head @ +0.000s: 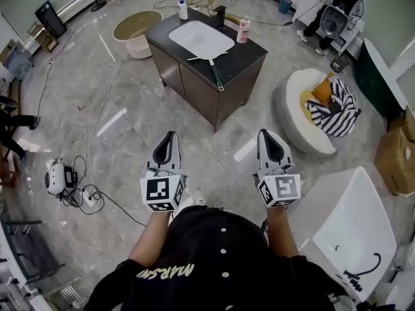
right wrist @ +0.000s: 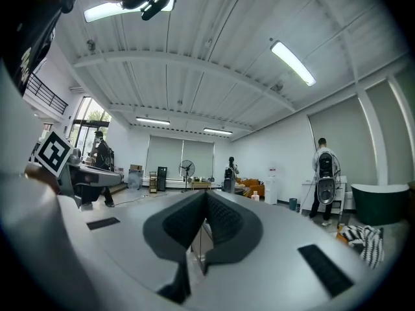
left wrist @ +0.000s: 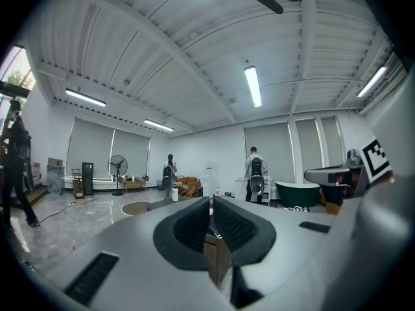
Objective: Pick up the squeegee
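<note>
Approach: left gripper and right gripper, jaws together and empty, sit well short of the slim grey metal squeegee on the far dark-topped table; next, I judge, close in and open one.

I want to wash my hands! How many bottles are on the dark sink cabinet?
2. A white bottle stands at the far left corner of the cabinet; a pink bottle stands just right of the black tap. Smaller ones could be hidden.
</note>
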`<state>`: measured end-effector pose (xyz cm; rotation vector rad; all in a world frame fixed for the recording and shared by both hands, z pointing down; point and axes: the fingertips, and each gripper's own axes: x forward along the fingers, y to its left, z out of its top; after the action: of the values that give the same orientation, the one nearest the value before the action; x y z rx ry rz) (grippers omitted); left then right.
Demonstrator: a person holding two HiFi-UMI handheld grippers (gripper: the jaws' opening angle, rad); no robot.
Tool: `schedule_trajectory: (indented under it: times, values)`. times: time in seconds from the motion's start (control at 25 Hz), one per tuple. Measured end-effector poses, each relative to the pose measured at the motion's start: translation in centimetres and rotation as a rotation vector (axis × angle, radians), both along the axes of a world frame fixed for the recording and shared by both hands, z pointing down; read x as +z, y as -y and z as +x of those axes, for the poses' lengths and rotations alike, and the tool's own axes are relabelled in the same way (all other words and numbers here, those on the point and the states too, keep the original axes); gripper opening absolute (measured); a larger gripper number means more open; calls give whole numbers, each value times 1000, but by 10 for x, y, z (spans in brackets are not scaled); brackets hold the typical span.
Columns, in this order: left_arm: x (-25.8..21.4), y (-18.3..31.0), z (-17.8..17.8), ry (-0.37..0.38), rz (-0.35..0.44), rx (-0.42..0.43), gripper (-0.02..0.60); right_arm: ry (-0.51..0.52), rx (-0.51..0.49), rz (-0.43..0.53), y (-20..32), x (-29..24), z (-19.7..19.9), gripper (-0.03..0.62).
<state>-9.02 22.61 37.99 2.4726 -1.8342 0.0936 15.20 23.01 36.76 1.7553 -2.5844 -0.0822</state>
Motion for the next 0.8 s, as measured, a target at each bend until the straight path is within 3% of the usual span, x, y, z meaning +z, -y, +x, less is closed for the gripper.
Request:
schedule_trajectory:
  times: [0.48,0.8]
  values:
    - [13,102,-52,2,-23,5,21,1,17,-35,105,15,-50,-3]
    - [41,150,-50,-6,-85,29,21,-10,32,-92,151,37,-53,-3]
